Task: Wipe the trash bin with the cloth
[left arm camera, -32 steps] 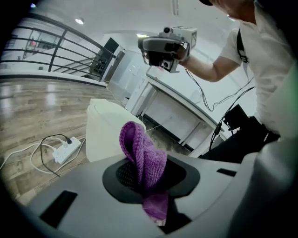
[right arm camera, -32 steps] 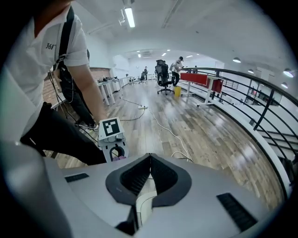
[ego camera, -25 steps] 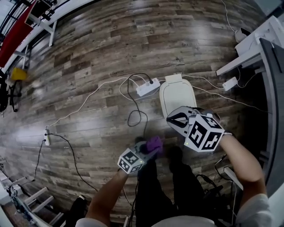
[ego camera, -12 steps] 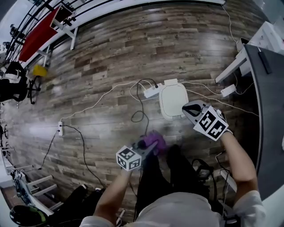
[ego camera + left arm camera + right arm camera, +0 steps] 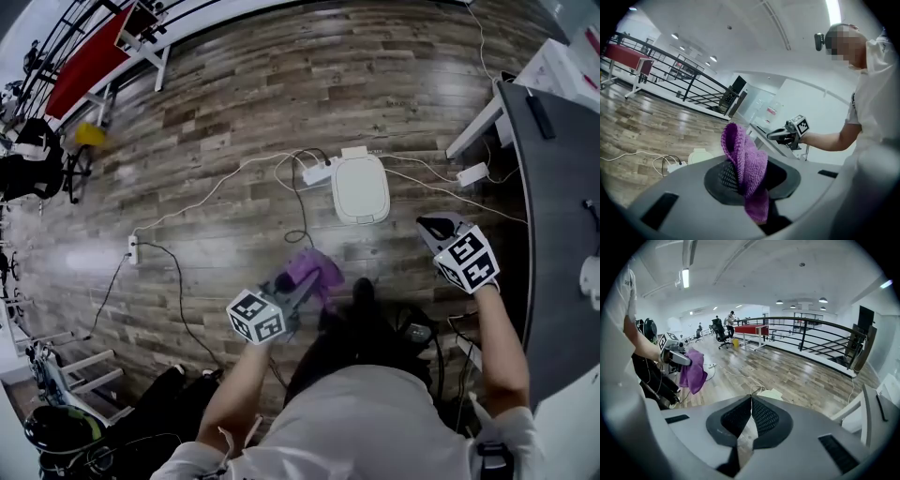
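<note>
The white trash bin (image 5: 361, 187) stands on the wood floor with its lid shut; it shows small past the left jaws (image 5: 699, 155) and just beyond the right jaws (image 5: 771, 393). A purple cloth (image 5: 312, 270) hangs folded from my left gripper (image 5: 302, 284), whose jaws are shut on it (image 5: 743, 164), held high and near the person's legs, short of the bin. My right gripper (image 5: 433, 225) is off to the bin's right, raised, its jaws shut with nothing between them (image 5: 751, 398). The right gripper view shows the cloth (image 5: 693, 371) dangling from the left gripper (image 5: 684, 360).
A white power strip (image 5: 317, 172) with looping cables lies at the bin's left. A dark desk (image 5: 553, 178) fills the right edge. Another power strip (image 5: 131, 248) and its cord lie to the left. A red bench (image 5: 94, 56) and a railing stand far off.
Both grippers have risen from the floor. The right gripper has swung right, away from above the bin. The left carried the cloth up. The bin now looks smaller and farther.
</note>
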The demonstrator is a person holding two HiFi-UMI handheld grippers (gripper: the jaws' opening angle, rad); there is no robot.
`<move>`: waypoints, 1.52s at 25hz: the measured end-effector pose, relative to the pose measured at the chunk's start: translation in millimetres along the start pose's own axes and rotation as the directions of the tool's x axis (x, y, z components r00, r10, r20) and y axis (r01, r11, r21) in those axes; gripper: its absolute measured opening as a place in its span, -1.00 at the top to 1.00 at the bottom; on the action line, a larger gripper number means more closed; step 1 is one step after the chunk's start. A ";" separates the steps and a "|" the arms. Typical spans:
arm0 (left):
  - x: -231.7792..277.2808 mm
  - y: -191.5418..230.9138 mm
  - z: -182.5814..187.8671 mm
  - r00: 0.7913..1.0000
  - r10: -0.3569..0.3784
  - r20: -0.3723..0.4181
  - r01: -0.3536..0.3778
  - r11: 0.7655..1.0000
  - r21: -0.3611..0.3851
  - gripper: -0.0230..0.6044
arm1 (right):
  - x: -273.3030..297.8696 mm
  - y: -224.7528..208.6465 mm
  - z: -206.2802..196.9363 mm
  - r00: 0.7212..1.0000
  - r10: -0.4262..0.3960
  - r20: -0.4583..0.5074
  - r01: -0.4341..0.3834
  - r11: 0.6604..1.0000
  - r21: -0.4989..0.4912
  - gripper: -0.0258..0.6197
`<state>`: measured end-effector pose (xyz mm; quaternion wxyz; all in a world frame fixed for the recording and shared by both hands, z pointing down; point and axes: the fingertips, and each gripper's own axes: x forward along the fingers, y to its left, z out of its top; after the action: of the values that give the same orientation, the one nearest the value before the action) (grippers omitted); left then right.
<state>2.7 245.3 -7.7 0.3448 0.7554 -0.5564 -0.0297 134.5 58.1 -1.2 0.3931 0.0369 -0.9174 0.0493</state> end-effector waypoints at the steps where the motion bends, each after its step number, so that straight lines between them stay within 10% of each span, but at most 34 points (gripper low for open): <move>1: -6.0 -4.2 1.8 1.000 -0.002 0.008 0.002 1.000 -0.001 0.69 | -8.0 3.3 -5.4 1.000 -0.012 0.000 0.012 1.000 0.021 0.90; 26: -150.6 -116.6 -11.8 0.986 -0.120 0.118 0.110 0.990 0.091 0.69 | -150.6 191.4 -50.0 0.946 -0.292 0.138 0.252 0.935 0.251 0.90; 38: -143.5 -147.0 -12.0 0.987 -0.119 0.112 0.108 0.989 0.099 0.69 | -180.5 198.5 -53.6 0.942 -0.281 0.182 0.222 0.932 0.287 0.90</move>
<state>74.0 395.8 -128.7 0.2735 0.7980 -0.5328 -0.0679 276.1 266.7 -107.4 0.2836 0.2117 -0.9282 0.1150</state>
